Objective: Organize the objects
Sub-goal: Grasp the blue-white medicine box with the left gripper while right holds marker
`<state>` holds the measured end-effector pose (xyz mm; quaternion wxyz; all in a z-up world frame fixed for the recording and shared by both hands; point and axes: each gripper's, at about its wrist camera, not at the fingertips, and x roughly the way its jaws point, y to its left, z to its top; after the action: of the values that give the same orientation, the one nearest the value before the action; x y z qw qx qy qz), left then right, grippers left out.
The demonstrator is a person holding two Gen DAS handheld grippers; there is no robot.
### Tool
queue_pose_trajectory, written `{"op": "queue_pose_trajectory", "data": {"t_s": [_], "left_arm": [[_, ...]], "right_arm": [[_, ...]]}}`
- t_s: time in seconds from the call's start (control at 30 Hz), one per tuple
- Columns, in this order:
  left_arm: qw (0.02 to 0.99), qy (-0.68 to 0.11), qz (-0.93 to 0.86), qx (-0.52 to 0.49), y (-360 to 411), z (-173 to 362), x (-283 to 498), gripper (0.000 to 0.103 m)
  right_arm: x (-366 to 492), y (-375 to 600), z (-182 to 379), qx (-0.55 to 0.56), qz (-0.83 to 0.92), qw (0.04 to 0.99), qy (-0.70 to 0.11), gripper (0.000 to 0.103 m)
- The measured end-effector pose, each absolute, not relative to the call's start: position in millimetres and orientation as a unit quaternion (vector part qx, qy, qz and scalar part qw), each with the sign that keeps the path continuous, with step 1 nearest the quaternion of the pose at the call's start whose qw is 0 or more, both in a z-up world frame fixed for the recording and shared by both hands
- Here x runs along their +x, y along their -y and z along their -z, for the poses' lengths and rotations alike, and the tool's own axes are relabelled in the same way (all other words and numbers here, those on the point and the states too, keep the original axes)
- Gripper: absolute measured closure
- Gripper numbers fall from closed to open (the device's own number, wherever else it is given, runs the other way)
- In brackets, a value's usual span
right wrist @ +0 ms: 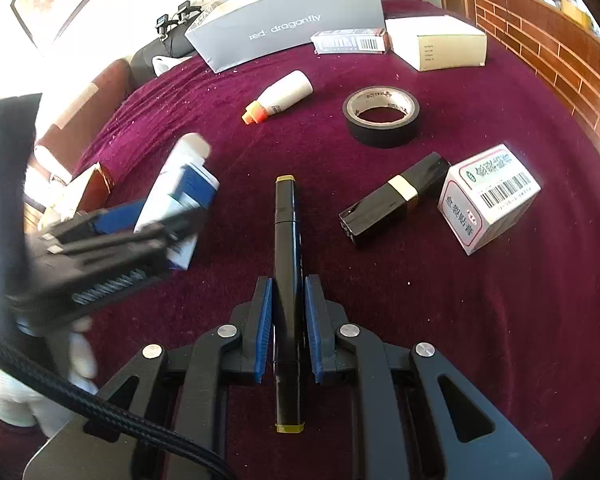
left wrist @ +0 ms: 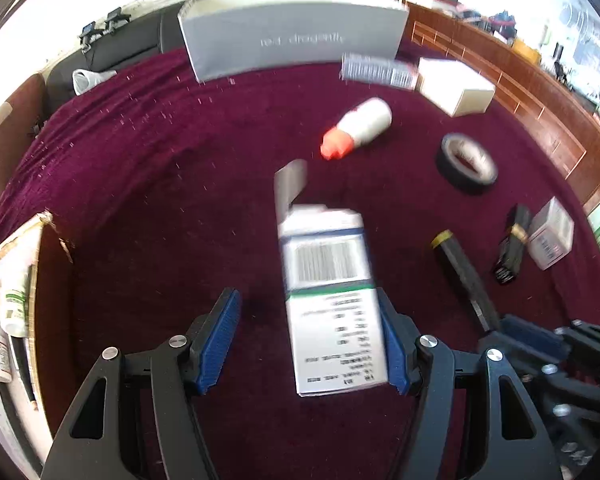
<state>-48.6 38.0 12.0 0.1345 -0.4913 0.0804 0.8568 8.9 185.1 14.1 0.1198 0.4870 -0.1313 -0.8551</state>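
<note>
Cardboard box (left wrist: 40,248) holds bottles (left wrist: 4,320); grey box (right wrist: 284,20) shut.

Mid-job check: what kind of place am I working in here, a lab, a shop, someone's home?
Probably a home or small office room, not a lab. The work surface is a table with a maroon velvet cloth, a dark sofa stands behind it, and wooden panelled cabinetry runs along the right side.
</note>
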Motion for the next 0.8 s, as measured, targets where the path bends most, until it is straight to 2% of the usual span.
{"op": "queue_pose_trajectory", "data": {"t_s": [0.07, 0.1, 0.13, 0.33, 0.5, 0.6, 0.77, 0.8], "left_arm": [[0.144, -0.083, -0.856, -0.49, -38.4, -12.3, -48.8, 0.048], [0.15, -0.081, -0.856, -0.488, -36.8, -13.9, -47.7, 0.055], [0.148, -0.08, -0.859, -0.484, -33.7, -16.8, -45.9, 0.075], [0.168, -0.021, -0.848, -0.502, -5.7, -20.9, -38.3, 0.074], [0.172, -0.011, -0.843, -0.51, -0.9, -17.2, -38.0, 0.074], [0.164, -0.019, -0.848, -0.504, -4.9, -16.2, -38.8, 0.074], [0.148, -0.049, -0.861, -0.485, -15.6, -14.1, -33.5, 0.071], [0.144, -0.053, -0.862, -0.482, -16.7, -13.8, -33.0, 0.071]], "right_arm": [[8.5, -193.7, -11.9, 0.487, 0.849, 0.129, 0.161, 0.09], [8.8, -198.5, -10.4, 0.487, 0.845, 0.136, 0.177, 0.09], [9.7, -203.3, -8.9, 0.487, 0.84, 0.143, 0.192, 0.09], [14.0, -220.2, -3.2, 0.49, 0.821, 0.165, 0.241, 0.09], [14.0, -206.3, -9.4, 0.494, 0.833, 0.145, 0.204, 0.089], [13.3, -193.9, -13.1, 0.496, 0.843, 0.123, 0.171, 0.084], [10.0, -161.9, -18.7, 0.492, 0.859, 0.092, 0.105, 0.052], [9.4, -155.6, -18.7, 0.491, 0.862, 0.087, 0.094, 0.05]]}}
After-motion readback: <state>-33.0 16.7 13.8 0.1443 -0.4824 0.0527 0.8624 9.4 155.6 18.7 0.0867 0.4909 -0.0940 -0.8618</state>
